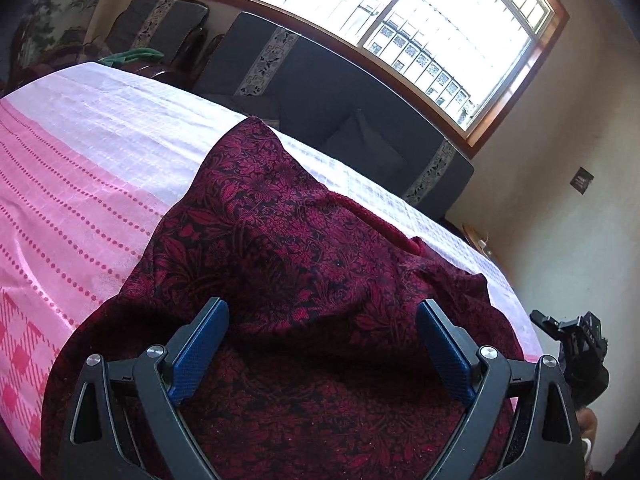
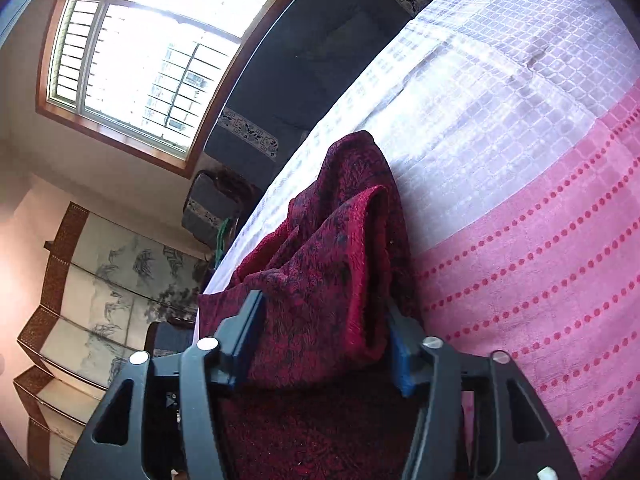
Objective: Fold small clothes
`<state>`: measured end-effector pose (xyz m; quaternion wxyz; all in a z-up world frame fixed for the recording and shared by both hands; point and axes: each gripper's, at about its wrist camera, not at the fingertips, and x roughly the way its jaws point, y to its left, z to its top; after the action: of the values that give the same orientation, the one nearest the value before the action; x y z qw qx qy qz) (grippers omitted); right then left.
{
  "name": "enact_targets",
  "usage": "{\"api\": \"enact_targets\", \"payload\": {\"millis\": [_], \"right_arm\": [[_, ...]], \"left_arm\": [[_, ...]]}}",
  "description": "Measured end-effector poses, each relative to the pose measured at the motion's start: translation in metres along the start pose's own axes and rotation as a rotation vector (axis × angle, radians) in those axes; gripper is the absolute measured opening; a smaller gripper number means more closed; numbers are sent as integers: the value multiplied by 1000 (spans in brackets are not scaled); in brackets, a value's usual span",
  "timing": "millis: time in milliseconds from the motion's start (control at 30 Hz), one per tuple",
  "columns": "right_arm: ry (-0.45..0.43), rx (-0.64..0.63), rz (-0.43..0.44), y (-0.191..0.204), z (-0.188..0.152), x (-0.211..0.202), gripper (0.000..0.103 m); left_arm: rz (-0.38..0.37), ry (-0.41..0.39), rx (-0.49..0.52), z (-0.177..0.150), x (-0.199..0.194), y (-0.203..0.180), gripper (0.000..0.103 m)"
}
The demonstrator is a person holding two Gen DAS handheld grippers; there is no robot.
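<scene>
A dark red knitted garment with a black floral pattern [image 1: 288, 240] lies rumpled near the edge of a table covered in a pink-and-white dotted, checked cloth [image 1: 80, 168], with parts of it bunched and standing up. No neat fold shows yet, so the task looks to be at an early stage. The left gripper [image 1: 322, 340] hovers over the garment with its jaws spread wide, holding nothing. The right gripper [image 2: 320, 340] has a raised bunch of the fabric between its jaws; whether the pads press on it I cannot tell. Flattening and folding remain.
</scene>
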<state>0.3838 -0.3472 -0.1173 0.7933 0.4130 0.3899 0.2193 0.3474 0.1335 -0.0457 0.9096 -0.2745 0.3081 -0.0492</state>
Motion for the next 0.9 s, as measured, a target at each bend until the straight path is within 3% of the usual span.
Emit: {"api": "enact_targets", "payload": {"millis": [33, 67, 100, 133, 167, 267, 300, 367, 400, 467, 567, 600, 733, 900], "right_arm": [[-2, -2, 1, 1, 4, 1, 74], [-1, -16, -14, 5, 8, 3, 67], [12, -36, -41, 9, 11, 7, 53], [41, -43, -69, 10, 15, 14, 15], [59, -25, -78, 10, 18, 22, 11], [100, -7, -30, 29, 20, 44, 10], [106, -1, 61, 41, 20, 44, 10], [63, -22, 329, 79, 19, 29, 9], [19, -102, 362, 97, 20, 19, 9], [-14, -151, 324, 96, 28, 21, 8], [16, -84, 73, 41, 42, 44, 9], [33, -49, 43, 22, 41, 47, 9], [50, -33, -10, -12, 35, 50, 9], [59, -47, -24, -17, 31, 55, 9]], "left_arm": [[2, 2, 1, 0, 0, 0, 94], [3, 3, 1, 0, 0, 0, 94], [5, 3, 0, 0, 1, 0, 94], [7, 4, 0, 1, 2, -1, 94], [9, 4, -1, 1, 2, -2, 94], [19, -6, -8, 0, 1, -2, 94], [21, -12, -11, 0, 0, -2, 94], [20, -14, -17, -1, -1, -2, 94], [23, -12, -17, -1, 0, -3, 94], [29, -12, -12, -2, 0, -4, 94], [33, -9, -1, -3, 0, -8, 94], [35, -7, 3, -3, 0, -9, 94], [37, -3, 2, -2, 2, -10, 94], [-8, -25, -32, 3, -10, -6, 94]]}}
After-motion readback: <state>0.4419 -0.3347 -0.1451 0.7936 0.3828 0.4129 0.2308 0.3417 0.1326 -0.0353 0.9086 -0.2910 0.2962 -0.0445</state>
